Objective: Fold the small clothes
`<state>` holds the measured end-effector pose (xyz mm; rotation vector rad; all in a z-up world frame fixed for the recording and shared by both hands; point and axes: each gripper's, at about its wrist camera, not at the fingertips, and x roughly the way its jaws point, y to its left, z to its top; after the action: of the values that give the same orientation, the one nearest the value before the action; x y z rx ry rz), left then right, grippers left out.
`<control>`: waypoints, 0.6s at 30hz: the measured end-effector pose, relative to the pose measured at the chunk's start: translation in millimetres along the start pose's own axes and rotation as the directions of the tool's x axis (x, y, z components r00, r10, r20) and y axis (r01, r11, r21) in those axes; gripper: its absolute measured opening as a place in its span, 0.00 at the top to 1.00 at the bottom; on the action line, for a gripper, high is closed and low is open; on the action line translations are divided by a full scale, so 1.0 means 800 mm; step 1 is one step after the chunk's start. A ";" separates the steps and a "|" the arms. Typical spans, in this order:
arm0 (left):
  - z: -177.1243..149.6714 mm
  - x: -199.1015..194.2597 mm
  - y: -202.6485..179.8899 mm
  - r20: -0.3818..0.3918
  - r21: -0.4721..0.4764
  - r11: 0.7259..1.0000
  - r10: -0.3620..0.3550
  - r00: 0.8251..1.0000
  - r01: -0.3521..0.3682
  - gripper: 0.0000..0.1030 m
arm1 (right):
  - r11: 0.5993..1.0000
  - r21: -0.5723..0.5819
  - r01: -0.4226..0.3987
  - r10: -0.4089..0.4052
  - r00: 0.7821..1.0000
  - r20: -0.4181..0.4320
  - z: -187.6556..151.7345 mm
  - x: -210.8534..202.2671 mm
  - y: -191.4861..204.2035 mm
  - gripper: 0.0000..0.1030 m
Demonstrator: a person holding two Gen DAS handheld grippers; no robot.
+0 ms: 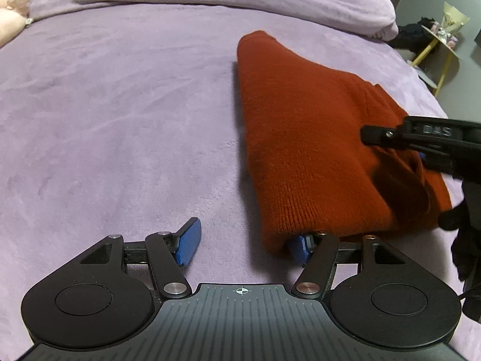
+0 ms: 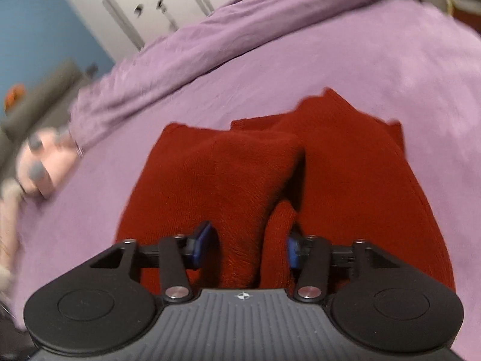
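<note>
Red knit sweater (image 1: 303,138) lies folded on the purple bed cover (image 1: 120,120), toward the right side in the left wrist view. Left tongs (image 1: 243,245) spread wide, angled down at the near corner of the sweater: the right blue pad is tucked under the sweater's edge, the left pad (image 1: 189,245) sits free over bare cover. Nothing pinched. Right tongs (image 2: 246,248) are over the sweater's other side with a narrower gap; a raised fold of red knit (image 2: 278,240) stands between the pads, touching the right one, left pad apart from it. Right view blurred. Pink plush toy (image 2: 51,162) at far left on the bed.
</note>
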<state>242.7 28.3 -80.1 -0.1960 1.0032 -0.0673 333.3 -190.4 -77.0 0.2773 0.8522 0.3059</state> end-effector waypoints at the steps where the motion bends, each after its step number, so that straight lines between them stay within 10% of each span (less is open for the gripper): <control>1: 0.000 -0.001 0.000 -0.001 -0.002 1.000 0.004 1.000 -0.004 0.34 | 0.997 -0.072 0.034 -0.033 0.999 0.018 0.001 -0.003 0.016 0.84; 5: 0.002 -0.009 0.000 -0.005 -0.014 1.000 0.003 1.000 -0.003 0.34 | 0.895 -0.370 0.247 -0.168 0.958 0.234 0.006 -0.040 0.079 0.87; 9: 0.005 -0.021 -0.008 0.031 -0.005 1.000 -0.031 0.999 0.031 0.26 | 0.828 -0.409 0.383 -0.230 0.898 0.375 0.007 -0.075 0.081 0.89; 18: -0.001 -0.011 -0.040 -0.017 0.062 0.995 -0.078 0.997 0.079 0.25 | 0.753 -0.385 0.533 -0.415 0.839 0.351 -0.014 -0.053 0.017 0.89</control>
<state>238.3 -1.8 -66.9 -0.1774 1.0064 -0.1721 296.0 -192.0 -49.9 -0.3616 0.5500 -0.0160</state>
